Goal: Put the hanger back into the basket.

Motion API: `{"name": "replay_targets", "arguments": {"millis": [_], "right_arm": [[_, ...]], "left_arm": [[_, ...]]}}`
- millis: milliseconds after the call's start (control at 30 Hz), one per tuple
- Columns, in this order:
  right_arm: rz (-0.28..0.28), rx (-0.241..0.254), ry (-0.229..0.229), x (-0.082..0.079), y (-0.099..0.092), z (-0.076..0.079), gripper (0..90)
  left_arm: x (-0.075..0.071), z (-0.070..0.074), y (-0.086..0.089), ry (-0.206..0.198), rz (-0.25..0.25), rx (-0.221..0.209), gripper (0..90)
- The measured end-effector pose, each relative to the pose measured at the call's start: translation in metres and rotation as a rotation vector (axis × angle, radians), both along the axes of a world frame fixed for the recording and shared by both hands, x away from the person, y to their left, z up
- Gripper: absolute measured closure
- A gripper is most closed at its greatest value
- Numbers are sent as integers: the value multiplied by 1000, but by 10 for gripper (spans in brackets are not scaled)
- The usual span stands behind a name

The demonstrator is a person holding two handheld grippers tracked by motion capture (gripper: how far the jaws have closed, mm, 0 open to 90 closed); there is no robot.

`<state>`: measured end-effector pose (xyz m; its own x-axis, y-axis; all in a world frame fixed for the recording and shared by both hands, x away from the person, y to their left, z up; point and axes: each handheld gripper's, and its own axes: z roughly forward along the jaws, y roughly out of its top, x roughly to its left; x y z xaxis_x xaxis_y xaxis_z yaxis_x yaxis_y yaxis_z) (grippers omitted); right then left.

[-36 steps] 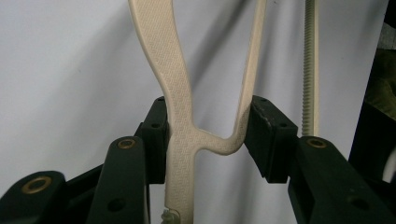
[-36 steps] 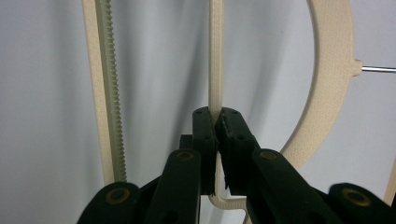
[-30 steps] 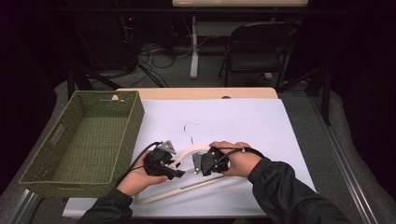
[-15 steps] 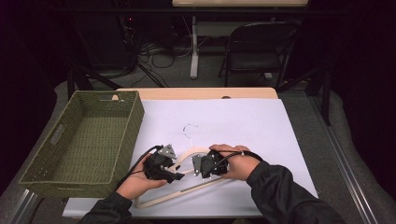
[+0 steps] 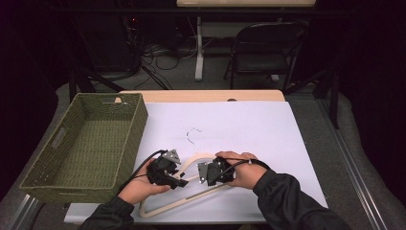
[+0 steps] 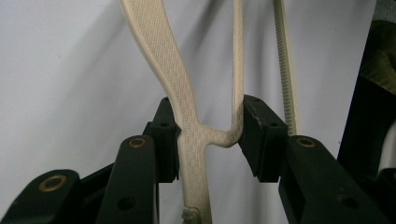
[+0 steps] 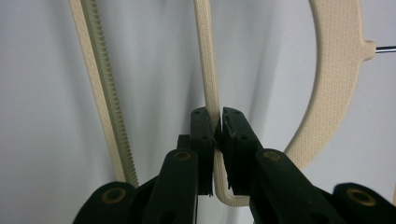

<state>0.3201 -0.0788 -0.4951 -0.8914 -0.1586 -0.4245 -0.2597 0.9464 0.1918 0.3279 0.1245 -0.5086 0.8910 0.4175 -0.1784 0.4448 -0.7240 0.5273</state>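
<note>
From above, your left tool (image 5: 178,182) and right tool (image 5: 203,173) meet the cream hanger (image 5: 184,201) lying near the bench's (image 5: 268,129) front edge, beside the basket (image 5: 86,143); left gripper view: jaws bracket the hanger's forked junction, pressing both sides; right gripper view: jaws clamped on a thin strut.

Room: dark, black surrounds at left and right.
Floor (image 5: 306,103): grey, with cables (image 5: 163,50) lying tangled behind the table.
Chair (image 5: 263,48): black, folding, beyond the table's far edge.
Table (image 5: 201,96): wooden edge, white covering (image 5: 268,129).
</note>
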Motion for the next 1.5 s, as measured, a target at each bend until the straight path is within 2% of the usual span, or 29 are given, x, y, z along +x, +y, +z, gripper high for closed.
{"name": "replay_targets", "arguments": {"millis": [133, 167, 233, 267, 367, 467, 533, 567, 633, 800, 933, 1133, 1167, 1200, 1233, 1500], "right_arm": [[-14, -12, 18, 0, 1, -2, 826], [-5, 19, 4, 1, 0, -4, 824], [-18, 16, 21, 0, 0, -3, 821], [-24, 48, 7, 0, -1, -5, 817], [-42, 32, 23, 0, -1, -3, 811], [-52, 47, 22, 0, -2, -3, 801], [-55, 66, 6, 0, -3, -3, 799], [-59, 72, 10, 0, -3, -2, 796], [-65, 95, 14, -1, -6, 0, 792], [-80, 109, 17, -1, -7, -1, 773], [-102, 144, 54, 1, -10, 1, 717], [-149, 202, 81, 1, -25, 11, 666], [-159, 195, 100, 1, -28, 14, 666], [-163, 219, 91, 1, -32, 15, 664], [-182, 235, 102, -1, -40, 18, 657], [-255, 245, 132, -3, -69, 14, 638]], "left_arm": [[-1, -1, 0, 0, -15, 18, 617], [-1, -2, 0, 1, -17, 18, 619], [-1, -2, 0, -10, -14, 29, 620], [-2, -2, -1, -21, -9, 33, 626], [-4, -2, -1, -31, -6, 44, 634], [-7, -2, -3, -24, -13, 39, 667], [-8, -1, -3, 3, -26, 11, 754], [-9, 0, -3, 0, -29, 7, 784], [-8, 1, -2, 3, -29, 4, 785], [-7, -1, -2, 15, -24, -3, 788], [-4, -2, 0, 24, -21, -8, 785], [-3, -3, 1, 35, -20, -15, 784], [-3, -3, 1, 36, -19, -16, 784], [-3, -3, 1, 38, -19, -16, 784], [-3, -3, 1, 39, -20, -18, 784], [-3, -2, 1, 54, -25, -22, 795]]}}
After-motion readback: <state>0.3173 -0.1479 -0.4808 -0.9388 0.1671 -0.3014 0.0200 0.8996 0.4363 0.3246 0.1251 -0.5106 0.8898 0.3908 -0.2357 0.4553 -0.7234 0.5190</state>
